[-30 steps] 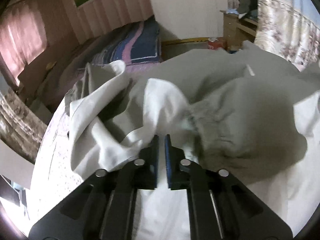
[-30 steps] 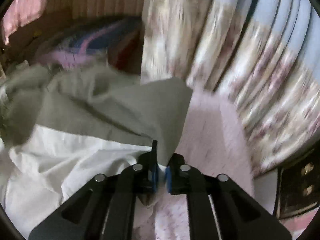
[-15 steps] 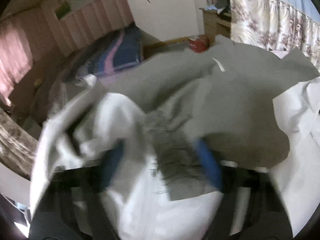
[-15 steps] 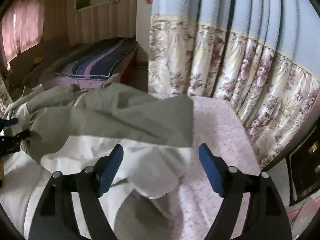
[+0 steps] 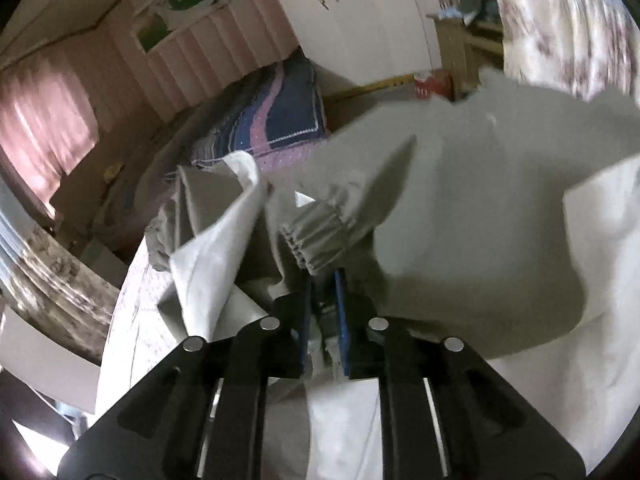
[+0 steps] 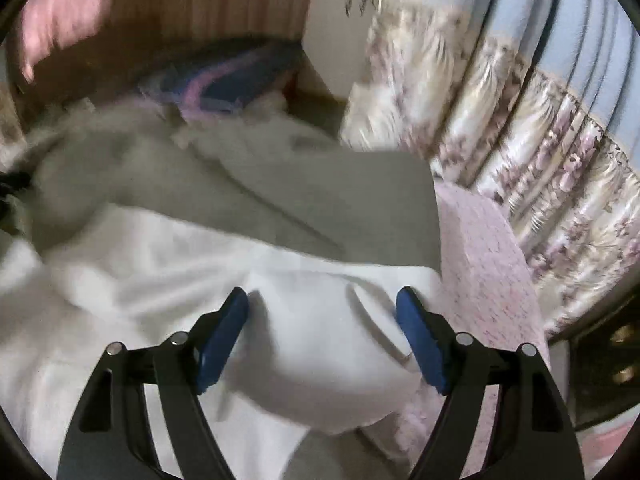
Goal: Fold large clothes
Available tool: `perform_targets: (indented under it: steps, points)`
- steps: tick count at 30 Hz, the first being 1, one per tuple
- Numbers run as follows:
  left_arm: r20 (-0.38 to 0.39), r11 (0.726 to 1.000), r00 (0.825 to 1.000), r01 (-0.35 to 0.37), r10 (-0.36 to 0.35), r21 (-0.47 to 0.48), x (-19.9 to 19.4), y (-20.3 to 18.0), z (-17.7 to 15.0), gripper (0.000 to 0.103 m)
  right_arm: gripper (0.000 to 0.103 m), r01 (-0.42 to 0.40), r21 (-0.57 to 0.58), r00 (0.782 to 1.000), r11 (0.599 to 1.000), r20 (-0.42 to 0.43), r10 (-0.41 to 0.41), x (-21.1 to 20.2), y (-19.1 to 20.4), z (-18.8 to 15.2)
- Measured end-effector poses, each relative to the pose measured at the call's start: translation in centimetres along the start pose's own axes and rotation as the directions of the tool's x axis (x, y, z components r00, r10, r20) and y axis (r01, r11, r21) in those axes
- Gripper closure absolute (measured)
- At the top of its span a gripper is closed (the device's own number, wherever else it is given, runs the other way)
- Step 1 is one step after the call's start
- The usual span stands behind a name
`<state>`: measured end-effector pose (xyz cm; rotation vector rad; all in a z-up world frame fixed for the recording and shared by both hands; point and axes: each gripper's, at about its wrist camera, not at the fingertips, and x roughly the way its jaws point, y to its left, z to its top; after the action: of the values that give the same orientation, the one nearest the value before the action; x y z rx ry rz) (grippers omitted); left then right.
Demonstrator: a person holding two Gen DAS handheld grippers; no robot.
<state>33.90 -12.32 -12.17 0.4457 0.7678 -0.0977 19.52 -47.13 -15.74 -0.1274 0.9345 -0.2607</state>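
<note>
Pinching the limp grey garment (image 5: 460,208) by its elastic cuff (image 5: 316,236), the left gripper (image 5: 323,300) closes; the right gripper (image 6: 322,320) gapes empty, hem at twelve o'clock.

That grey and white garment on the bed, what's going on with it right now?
A person is folding a large grey and white garment on a pink bedspread, one tool per hand. The left tool is closing, with the grey elastic cuff at its tips and cloth between its pads. The right tool stands open over the white part, holding nothing.
</note>
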Motion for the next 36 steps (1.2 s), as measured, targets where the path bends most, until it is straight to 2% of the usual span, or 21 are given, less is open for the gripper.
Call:
perform_targets:
  steps: [1,2,3,5,7,10,12,14,16,18,21,22,24,28,31,36]
  points:
    - [-0.010,1.000,1.000,0.010,-0.010,0.011,0.3,-0.5,-0.2,0.080,0.026,0.011,-0.006,0.999,1.000,-0.032,-0.011,0.8,0.0,-0.1]
    - [-0.009,1.000,1.000,0.017,-0.017,0.012,0.1,-0.6,-0.4,0.078,0.026,0.019,-0.016,0.998,1.000,-0.058,-0.020,1.4,0.1,-0.2]
    - [-0.005,1.000,1.000,0.022,-0.022,0.012,-0.2,-0.5,-0.4,0.076,0.026,0.021,-0.025,0.998,0.999,-0.067,-0.022,1.4,0.2,-0.1]
    - [0.008,0.998,0.998,0.068,-0.068,-0.013,-1.8,0.4,-0.4,0.061,0.026,0.008,-0.043,0.999,0.999,-0.053,-0.011,0.2,0.3,0.3]
    - [0.059,0.994,0.994,0.091,-0.087,-0.063,-4.5,2.2,-0.2,0.022,0.027,-0.042,-0.017,0.999,0.999,0.024,0.043,-3.1,-0.3,1.1]
    - [0.136,0.989,0.988,0.093,-0.078,-0.111,-8.2,6.3,-0.2,0.005,0.026,-0.083,0.017,0.988,0.996,0.133,0.080,-8.0,-1.4,2.6]
    - [0.157,0.984,0.987,0.070,-0.045,-0.161,-9.7,10.6,-0.1,0.003,0.026,-0.125,0.035,0.977,0.991,0.177,0.117,-10.7,-2.2,3.5]
    - [0.131,0.976,0.991,0.056,-0.028,-0.211,-9.6,14.7,-0.1,0.003,0.025,-0.169,0.054,0.967,0.984,0.200,0.155,-12.6,-2.8,4.5]
    - [0.093,0.970,0.996,0.005,0.018,-0.245,-8.6,18.3,0.7,0.003,0.025,-0.182,0.058,0.963,0.982,0.211,0.166,-13.7,-3.1,5.6]
    - [0.065,0.964,0.993,-0.083,0.103,-0.251,-7.8,21.4,1.4,0.003,0.025,-0.180,0.035,0.962,0.983,0.213,0.169,-14.4,-3.3,7.5]
    - [0.014,0.969,0.993,-0.112,0.118,-0.222,-5.4,25.2,3.4,0.003,0.025,-0.151,-0.015,0.969,0.988,0.196,0.151,-14.9,-3.5,11.2]
    - [0.013,0.966,0.991,-0.124,0.130,-0.226,-4.8,25.9,3.4,0.003,0.024,-0.114,-0.017,0.971,0.993,0.210,0.115,-14.5,-3.6,12.3]
    - [0.001,0.964,0.994,-0.109,0.113,-0.244,-3.1,26.5,3.1,0.003,0.024,-0.107,-0.015,0.975,0.994,0.193,0.108,-12.6,-3.5,12.9]
    - [-0.042,0.952,0.998,-0.049,0.039,-0.302,0.9,25.5,0.8,0.003,0.024,-0.134,-0.015,0.979,0.991,0.155,0.134,-7.7,-2.4,10.6]
    - [-0.096,0.954,0.994,-0.073,0.047,-0.291,4.6,24.3,0.2,0.004,0.025,-0.089,-0.022,0.989,0.996,0.117,0.091,-4.2,-2.1,9.2]
    - [-0.109,0.950,0.993,-0.079,0.047,-0.302,8.6,23.7,1.0,0.003,0.025,-0.106,-0.011,0.990,0.994,0.094,0.107,-2.0,-2.4,8.8]
